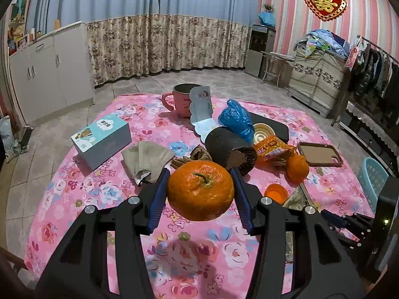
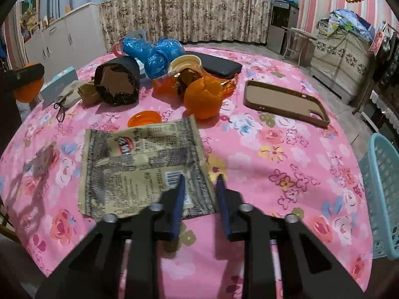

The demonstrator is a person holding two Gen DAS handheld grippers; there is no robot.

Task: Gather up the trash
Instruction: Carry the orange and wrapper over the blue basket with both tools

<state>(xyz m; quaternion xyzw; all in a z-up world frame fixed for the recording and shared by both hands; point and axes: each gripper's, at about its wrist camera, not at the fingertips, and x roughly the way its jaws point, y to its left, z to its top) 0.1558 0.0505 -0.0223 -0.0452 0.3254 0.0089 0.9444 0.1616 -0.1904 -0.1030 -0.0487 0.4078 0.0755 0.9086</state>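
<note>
Pink floral tablecloth (image 2: 274, 154) is spreading across the whole table, striped walls and curtains showing behind. Left gripper (image 1: 200, 172) is clamping a whole orange (image 1: 200, 190) between its blue pads, the fruit hanging above the cloth. Right gripper (image 2: 200, 177) is sitting with fingers narrowly parted over the near right corner of a flattened snack wrapper (image 2: 139, 167), one pad over its barcode; whether it's pinching the foil, I can't tell. Its red logo is showing but isn't readable. A blue basket (image 2: 381, 191) is waiting at the table's right edge
</note>
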